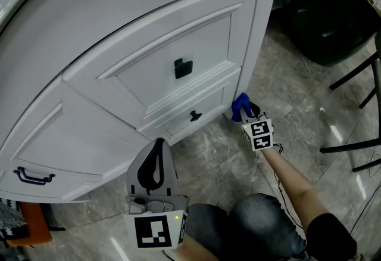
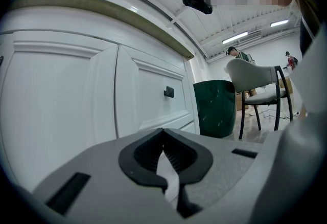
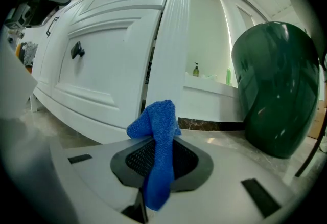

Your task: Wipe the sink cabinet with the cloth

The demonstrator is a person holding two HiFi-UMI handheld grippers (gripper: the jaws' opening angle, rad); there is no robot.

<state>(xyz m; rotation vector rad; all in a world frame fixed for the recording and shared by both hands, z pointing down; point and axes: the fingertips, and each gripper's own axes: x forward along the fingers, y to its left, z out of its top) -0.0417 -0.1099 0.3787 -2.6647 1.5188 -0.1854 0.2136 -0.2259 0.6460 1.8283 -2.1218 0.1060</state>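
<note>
Right gripper [image 3: 162,152] pinches the blue cloth [image 3: 156,121] — press it flat against the sink cabinet [image 3: 110,72]; left gripper [image 2: 164,154] closed, empty.

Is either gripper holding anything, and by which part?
The right gripper pinches the blue cloth partway along its length, a bunched end poking past the jaws. The left gripper is shut, empty.

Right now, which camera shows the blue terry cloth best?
Right gripper view: the blue terry cloth sits large, clamped between the jaws. The head view shows a small tuft; the left gripper view shows none.
</note>
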